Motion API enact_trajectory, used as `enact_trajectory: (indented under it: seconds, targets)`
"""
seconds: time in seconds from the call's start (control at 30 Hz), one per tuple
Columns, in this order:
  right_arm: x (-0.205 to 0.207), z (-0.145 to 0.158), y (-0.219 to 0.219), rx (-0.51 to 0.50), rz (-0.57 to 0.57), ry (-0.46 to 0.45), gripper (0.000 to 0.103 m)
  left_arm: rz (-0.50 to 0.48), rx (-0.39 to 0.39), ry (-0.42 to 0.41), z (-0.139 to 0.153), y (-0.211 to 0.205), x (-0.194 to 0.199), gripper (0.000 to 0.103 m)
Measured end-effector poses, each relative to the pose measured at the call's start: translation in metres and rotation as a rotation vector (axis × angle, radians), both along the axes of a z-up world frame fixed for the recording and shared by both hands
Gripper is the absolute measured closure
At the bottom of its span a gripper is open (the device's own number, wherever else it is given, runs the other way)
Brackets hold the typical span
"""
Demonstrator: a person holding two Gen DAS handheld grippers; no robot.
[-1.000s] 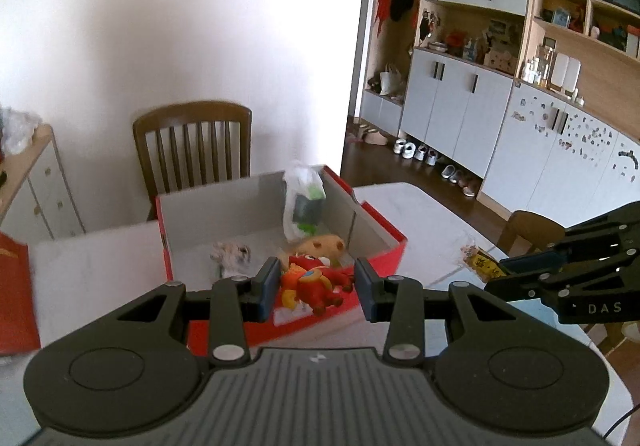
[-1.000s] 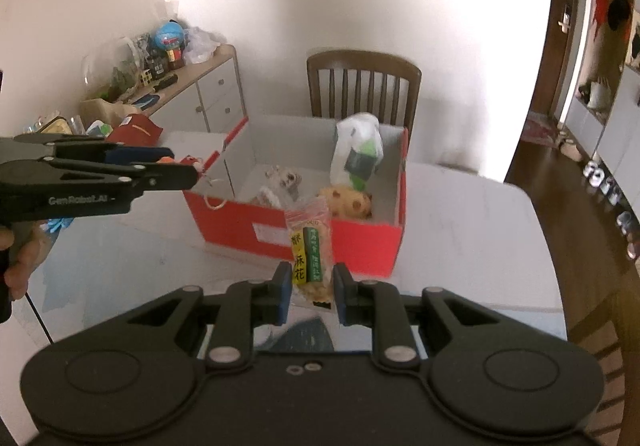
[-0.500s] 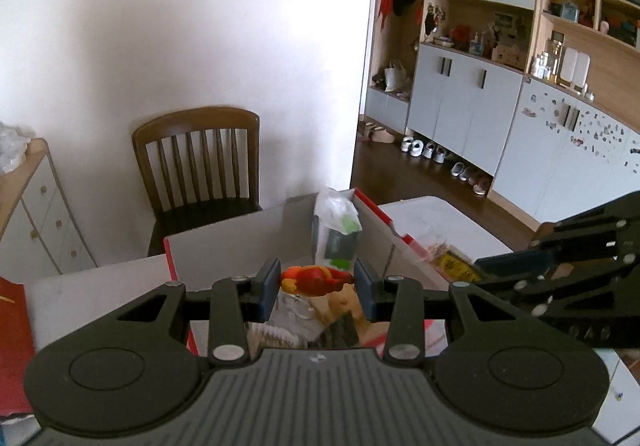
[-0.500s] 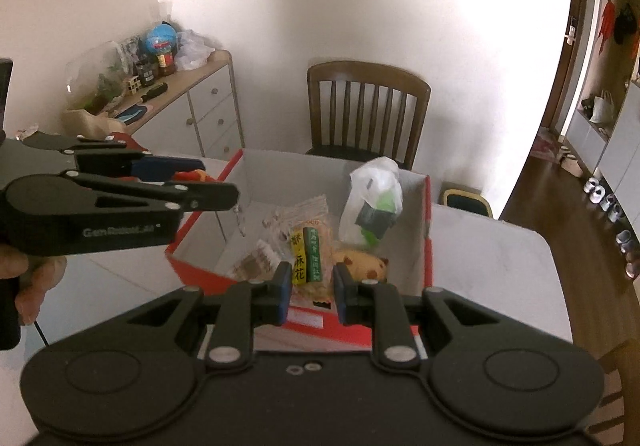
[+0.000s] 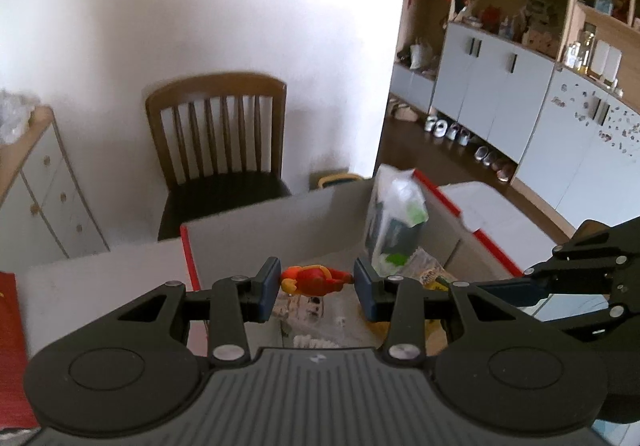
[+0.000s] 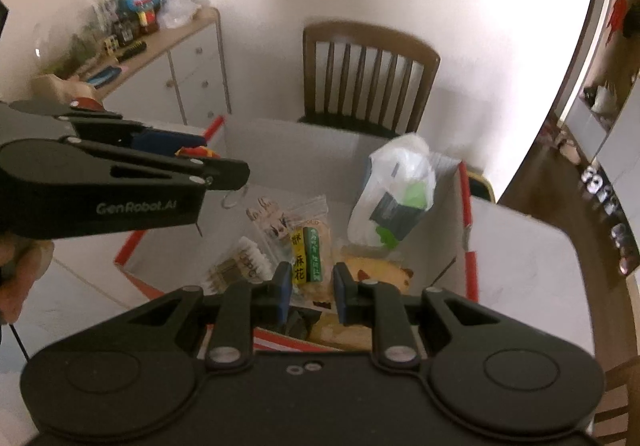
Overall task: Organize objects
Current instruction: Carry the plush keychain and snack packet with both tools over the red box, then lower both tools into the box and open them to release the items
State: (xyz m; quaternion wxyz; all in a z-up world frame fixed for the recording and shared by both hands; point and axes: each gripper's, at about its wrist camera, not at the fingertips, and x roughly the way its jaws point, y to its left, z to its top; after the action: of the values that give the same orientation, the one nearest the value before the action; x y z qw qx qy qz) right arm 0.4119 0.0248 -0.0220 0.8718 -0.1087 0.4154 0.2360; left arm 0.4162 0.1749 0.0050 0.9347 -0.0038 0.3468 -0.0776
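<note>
The left gripper has its jaws closed part-way on a red and orange toy, pinched at its two ends and carried above the open red box. The right gripper is clamped on a clear snack packet with yellow and green labels, hanging over the box's near side. The toy is gripped only at its tips, so a tilt or jolt could let it pivot out and fall onto the table instead of inside. The two grippers sit close over the same opening and could knock each other on release. The packet is slippery film; it may slide or land on the white plastic bag leaning at the far wall and tip it. The toy looks like a small glossy figure, though blur makes its shape hard to read.
</note>
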Motion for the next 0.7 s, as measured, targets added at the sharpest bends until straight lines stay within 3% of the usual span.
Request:
enact_trajectory:
  seconds: [0.3,0.7]
  targets:
    - [0.016,-0.027,0.014,-0.021,-0.014,0.079,0.082,-0.008,0.041,0.087,-0.038,0.001,0.017,0.064]
    - [0.02,-0.046,0.016,-0.03,-0.048,0.133,0.079,-0.007,0.067,0.16,-0.058,-0.001,0.029,0.064]
